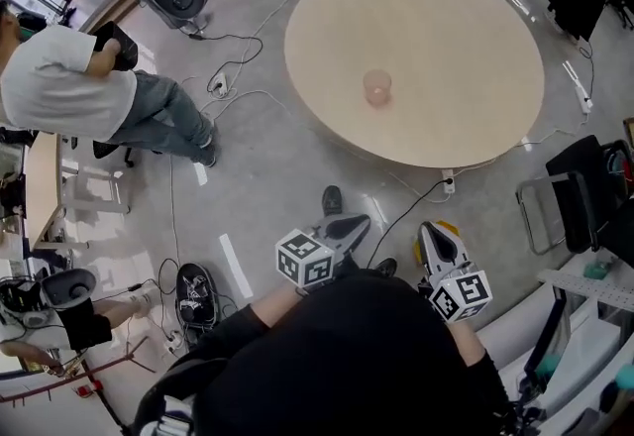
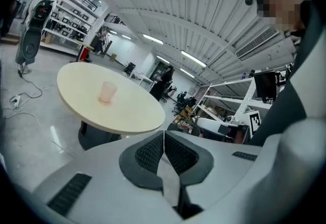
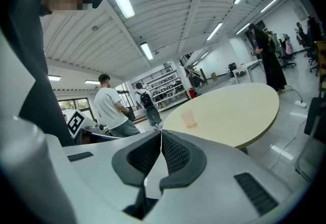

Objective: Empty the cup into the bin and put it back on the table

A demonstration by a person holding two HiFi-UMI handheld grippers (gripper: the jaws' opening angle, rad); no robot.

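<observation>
Cup (image 1: 377, 86): it stands upright on the round pale table (image 1: 466, 38), near the middle and a little toward the near side in the head view. It is well apart from both grippers.

Grey floor (image 1: 267, 166) lies between the person and the table. Loose cables (image 1: 238, 48) trail across it at the left, by a white power strip (image 1: 220, 83). 1 black cable (image 1: 406, 211) runs from near the grippers to a socket (image 1: 448, 183) under the table's near rim. A dark shoe (image 1: 333, 198) shows just ahead of the left gripper (image 1: 349, 224). At the right, beside the table, stands a black chair (image 1: 565, 201). At the left, well clear of the table, a person in a white shirt (image 1: 64, 87) stands. A shelf rack (image 2: 71, 24) lines the far wall.

The cup is a small translucent pink tumbler, slightly wider at the rim than at the base. Whether anything is in it cannot be told.

The left gripper's 2 jaws are pressed together with nothing between them. The right gripper (image 1: 434, 238) shows the same: pads (image 3: 175, 152) meeting along 1 thin line, holding nothing. Both are held low in front of the person, pointing toward the table.
</observation>
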